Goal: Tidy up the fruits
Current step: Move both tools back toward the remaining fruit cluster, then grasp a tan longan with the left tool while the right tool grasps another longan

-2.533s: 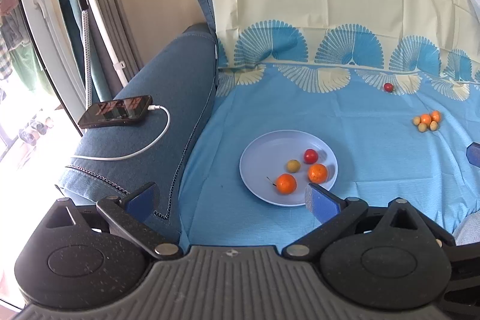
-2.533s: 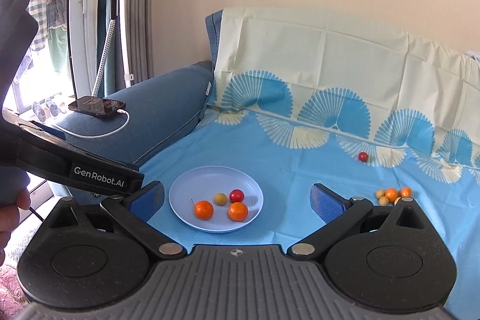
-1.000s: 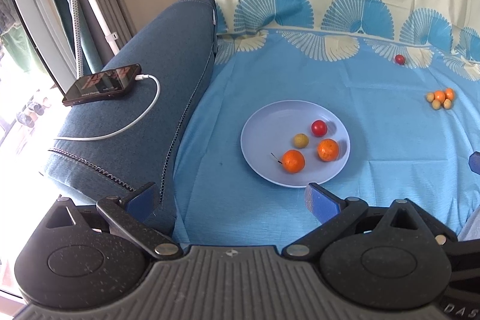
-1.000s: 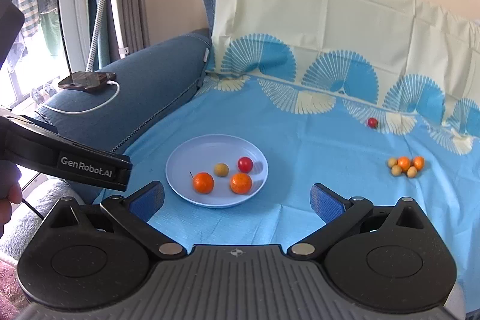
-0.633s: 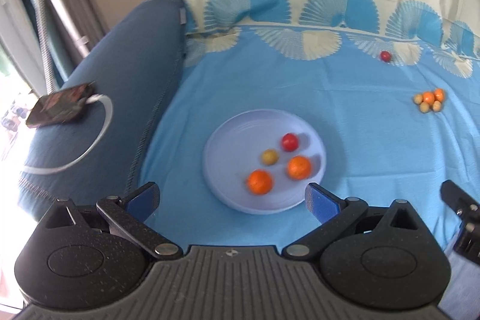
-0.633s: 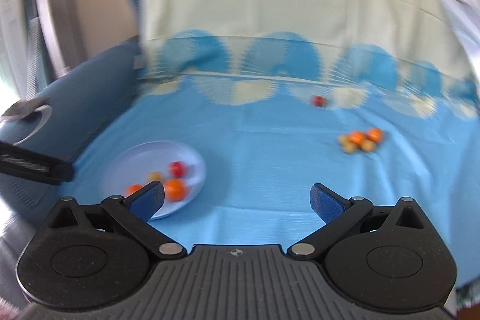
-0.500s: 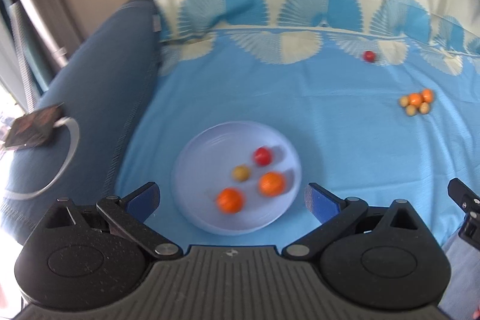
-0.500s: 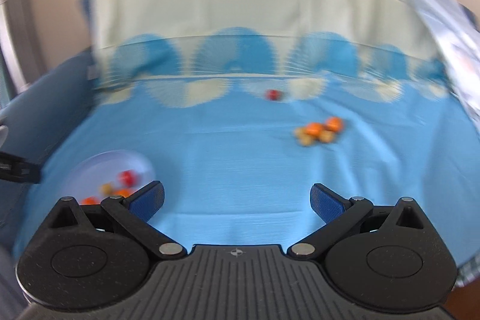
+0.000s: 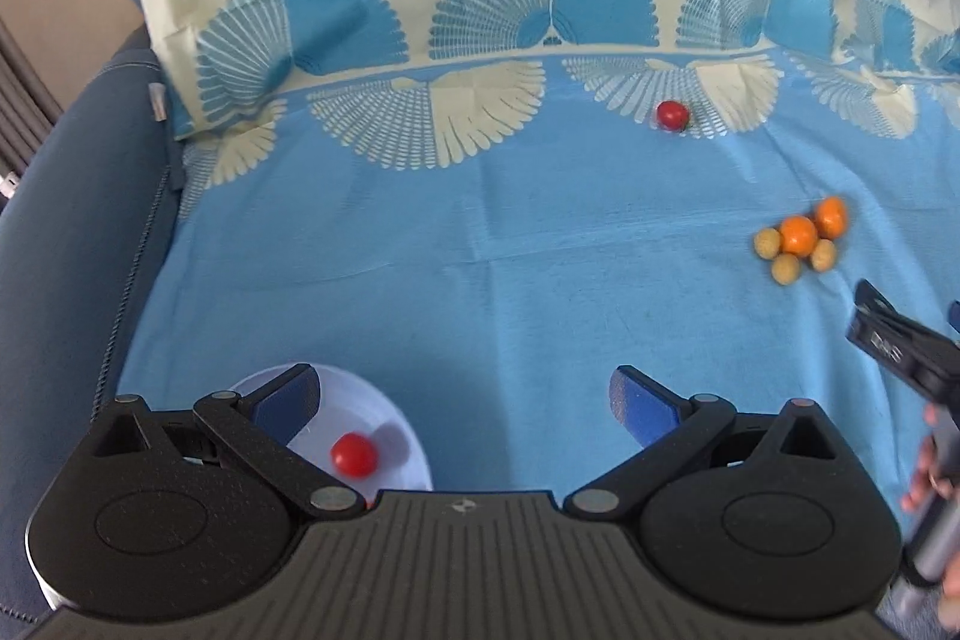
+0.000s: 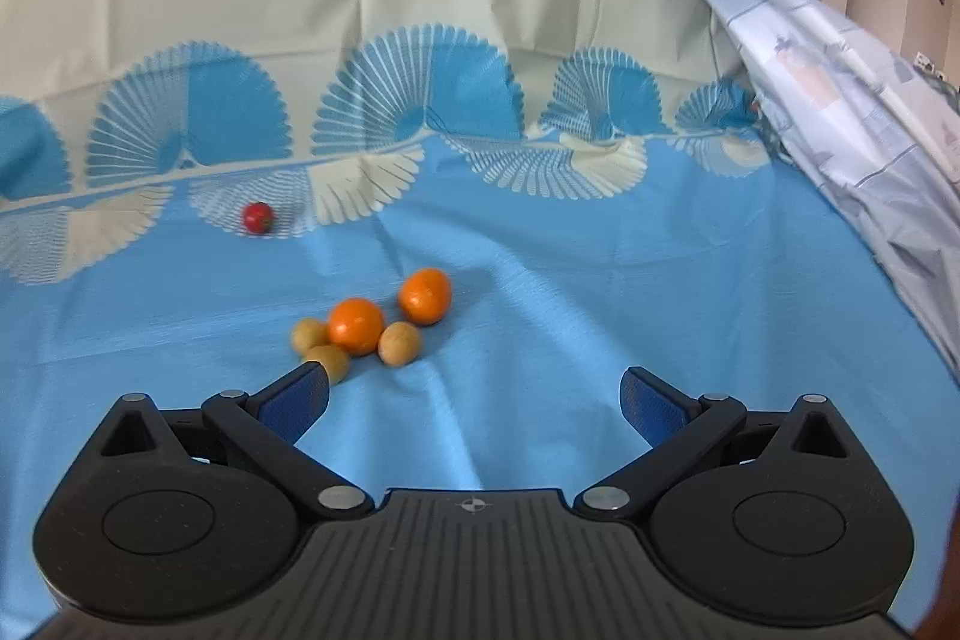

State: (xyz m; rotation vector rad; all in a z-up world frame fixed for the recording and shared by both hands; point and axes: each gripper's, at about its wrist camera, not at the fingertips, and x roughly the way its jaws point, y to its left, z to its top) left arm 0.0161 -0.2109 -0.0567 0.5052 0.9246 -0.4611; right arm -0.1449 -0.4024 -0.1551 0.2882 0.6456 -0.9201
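Observation:
A cluster of two oranges (image 10: 356, 325) and three small yellow fruits (image 10: 399, 343) lies on the blue sheet, just ahead and left of my open, empty right gripper (image 10: 474, 400). The cluster also shows at the right in the left wrist view (image 9: 801, 238). A lone red fruit (image 10: 257, 218) sits farther back, also seen in the left wrist view (image 9: 671, 115). My left gripper (image 9: 462, 400) is open and empty above the pale plate (image 9: 396, 430), which holds a red fruit (image 9: 354, 454); the rest of the plate is hidden.
The sofa's blue armrest (image 9: 66, 232) runs along the left. A pale patterned cloth (image 10: 840, 100) hangs at the right. The right gripper's body (image 9: 894, 346) enters the left wrist view at the right edge.
Both grippers swung right and moved forward. The plate slid to the lower left of the left view and left the right view. The fruit cluster is now close before the right gripper.

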